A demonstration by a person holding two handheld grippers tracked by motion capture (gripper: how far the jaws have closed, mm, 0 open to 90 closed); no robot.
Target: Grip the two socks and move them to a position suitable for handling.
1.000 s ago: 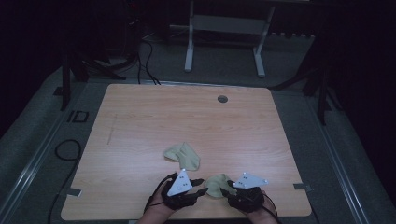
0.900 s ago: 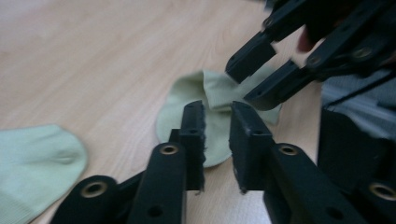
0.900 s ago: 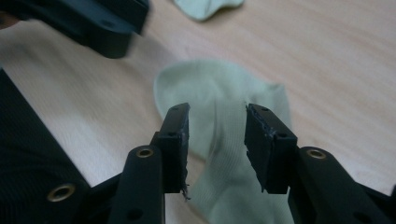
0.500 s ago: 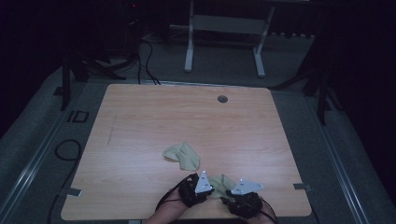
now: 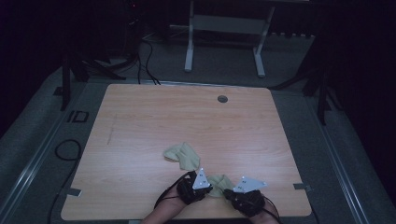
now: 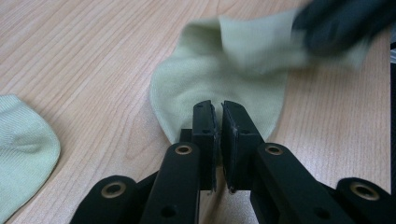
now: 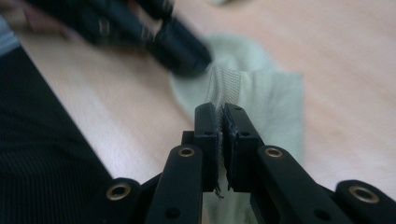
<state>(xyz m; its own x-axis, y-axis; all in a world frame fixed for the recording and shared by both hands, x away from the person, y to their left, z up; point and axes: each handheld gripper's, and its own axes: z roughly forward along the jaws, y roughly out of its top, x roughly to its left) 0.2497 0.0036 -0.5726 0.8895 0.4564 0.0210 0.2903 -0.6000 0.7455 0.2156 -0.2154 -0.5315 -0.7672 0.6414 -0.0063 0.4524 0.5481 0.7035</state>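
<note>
The sock [image 5: 217, 183] lay flat near the front edge of the tabletop [image 5: 140, 121], between my two tools, pale green and slightly rumpled. My left tool [image 5: 209, 187] was clamped on one end of it: in the left gripper view the sock [image 6: 219, 84] spread out beyond the jaws, and the jaws stood nearly together with a thin fold of fabric pinched between the pads. Those jaws had just been closing, with the cloth between them. My right tool [image 5: 227, 191] was clamped on the opposite end, at the ribbed cuff; in the right gripper view the sock [image 7: 261, 102] ran away from the jaws, and the ribbed edge stood up right between the pads, which pressed on it. These jaws too had just been closing on the fabric. In that view the left tool [image 7: 180, 46] showed blurred at the far end of the sock, touching it. In the left gripper view the right tool [image 6: 341, 23] showed as a dark blur over the far end. A second sock [image 5: 183, 156] of the same colour lay farther in on the tabletop, near the first but apart from it; its rounded end [image 6: 23, 149] showed at the left edge of the left gripper view. A small round hole [image 5: 222, 99] sat near the far edge of the tabletop, well apart from both socks.
</note>
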